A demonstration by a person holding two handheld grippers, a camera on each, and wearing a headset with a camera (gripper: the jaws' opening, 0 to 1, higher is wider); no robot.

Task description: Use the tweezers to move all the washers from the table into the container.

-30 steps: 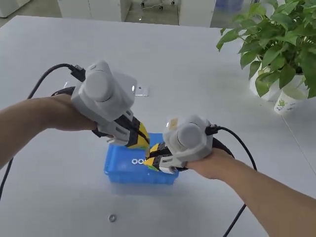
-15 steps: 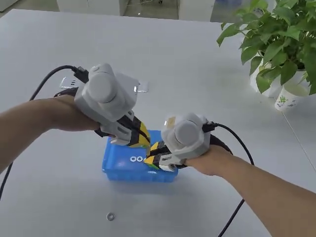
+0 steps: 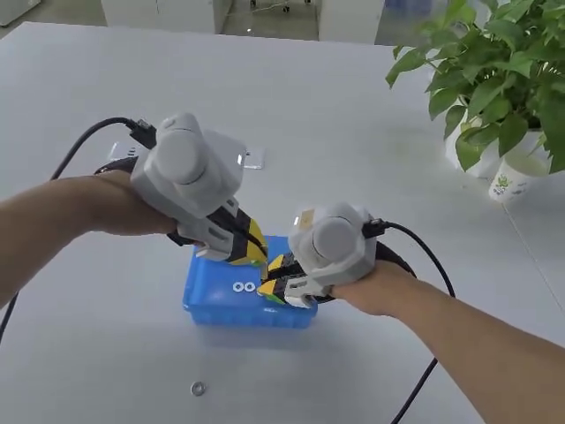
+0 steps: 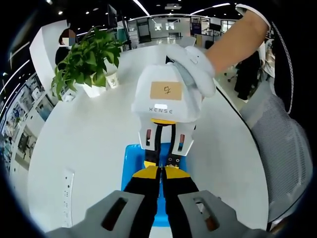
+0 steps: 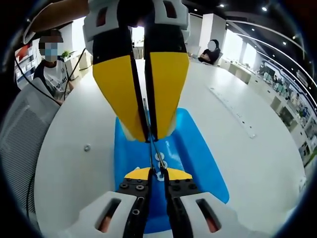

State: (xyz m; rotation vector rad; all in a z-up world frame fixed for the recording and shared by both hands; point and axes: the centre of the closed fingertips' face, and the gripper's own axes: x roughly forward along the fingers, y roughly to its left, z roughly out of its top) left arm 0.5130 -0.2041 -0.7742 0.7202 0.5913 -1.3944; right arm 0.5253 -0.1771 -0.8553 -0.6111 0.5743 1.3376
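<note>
While they meet over the blue container [image 3: 207,305], the left gripper [image 4: 159,171] and right gripper [image 5: 157,173] both pinch shut on the tweezers [image 5: 152,148] — two washers [image 3: 243,286] lie inside it, and one washer [image 3: 198,388] sits on the table [image 3: 353,132] near it.

A bright blue container [image 3: 207,307] is being set off against a plain white table [image 3: 353,132]. Yellow-and-black jaws are being shown on the pale grey left gripper [image 3: 254,256] and right gripper [image 3: 269,290], while silver tweezers [image 5: 153,148], silver washers [image 3: 240,286], black cables [image 3: 95,123] and a green-leaved plant [image 3: 494,79] in a white pot [image 3: 516,181] are being pictured.
</note>
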